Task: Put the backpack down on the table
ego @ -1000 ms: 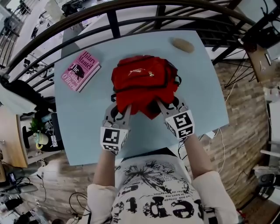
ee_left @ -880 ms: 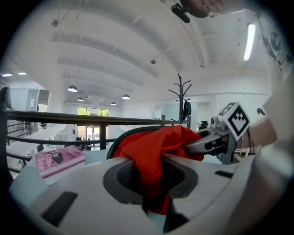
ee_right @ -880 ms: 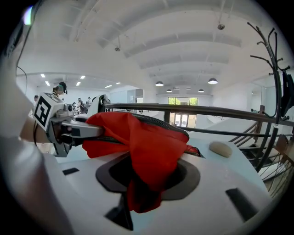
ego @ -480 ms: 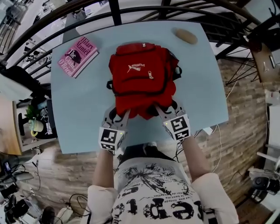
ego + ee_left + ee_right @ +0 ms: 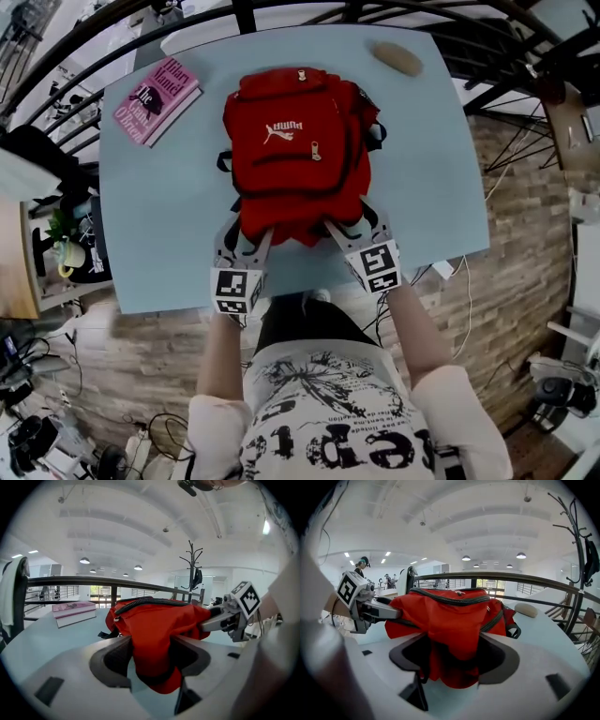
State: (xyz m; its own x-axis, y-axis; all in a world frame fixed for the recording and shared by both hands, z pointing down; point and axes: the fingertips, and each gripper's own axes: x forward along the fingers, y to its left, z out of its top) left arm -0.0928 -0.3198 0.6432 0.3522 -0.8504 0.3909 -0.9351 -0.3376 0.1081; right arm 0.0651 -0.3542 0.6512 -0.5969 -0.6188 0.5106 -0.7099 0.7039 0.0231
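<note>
Between the just-opened jaws of left gripper (image 5: 151, 656) and right gripper (image 5: 452, 656), the bag (image 5: 295, 141) lay let go on the table (image 5: 169, 234).

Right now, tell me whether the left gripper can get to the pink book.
Probably yes. The left gripper has just been opening its fingers, with backpack fabric between them; once free, only bare table separates it from the pink book.

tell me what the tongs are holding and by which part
Nothing gripped now. The left tongs and right tongs have just been opening; the near edge of the red backpack sits loose between their jaws.
</note>
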